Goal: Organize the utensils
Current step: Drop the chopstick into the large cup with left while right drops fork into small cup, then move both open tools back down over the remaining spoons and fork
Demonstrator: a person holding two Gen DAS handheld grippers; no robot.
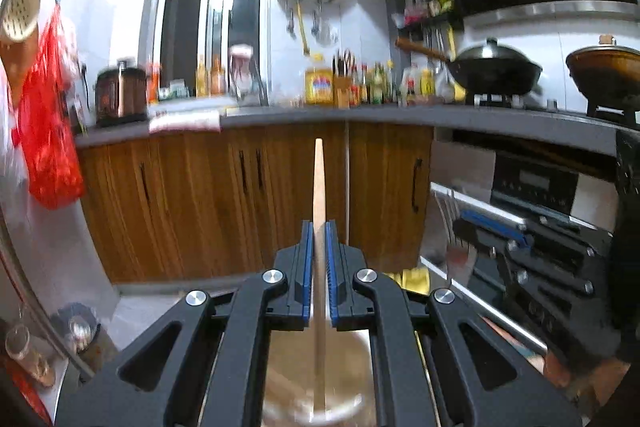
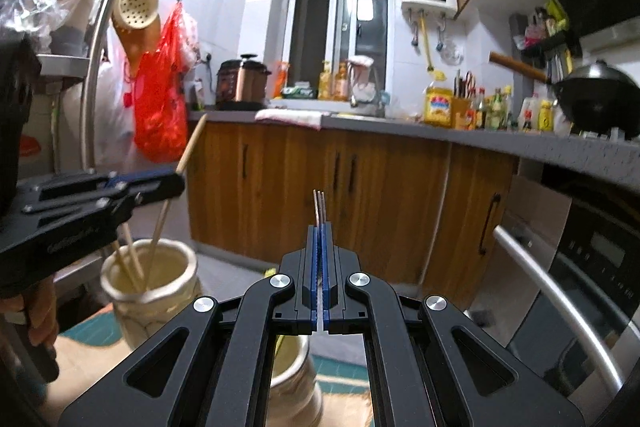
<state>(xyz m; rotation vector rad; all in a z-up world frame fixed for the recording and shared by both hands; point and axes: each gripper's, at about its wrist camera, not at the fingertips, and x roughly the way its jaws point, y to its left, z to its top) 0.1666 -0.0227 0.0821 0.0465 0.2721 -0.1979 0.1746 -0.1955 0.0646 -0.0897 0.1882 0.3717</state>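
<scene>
My left gripper (image 1: 319, 227) is shut on a wooden chopstick (image 1: 319, 179) that points upward between the blue pads. In the right wrist view the left gripper (image 2: 176, 179) holds this chopstick (image 2: 192, 147) with its lower end inside a beige ceramic holder (image 2: 176, 291), beside another chopstick (image 2: 132, 255). My right gripper (image 2: 320, 227) is shut on a metal fork (image 2: 319, 205) whose tines stick up above the pads. A second beige holder (image 2: 296, 379) sits directly below the right gripper. The right gripper (image 1: 520, 247) shows at the right of the left wrist view.
A grey counter (image 2: 400, 127) on wooden cabinets (image 2: 300, 195) runs across the back with bottles, a cooker and a wok (image 2: 592, 99). An oven with a metal handle (image 2: 560, 307) is at right. A steel rack (image 2: 100, 47) and red bag (image 2: 160, 99) are at left.
</scene>
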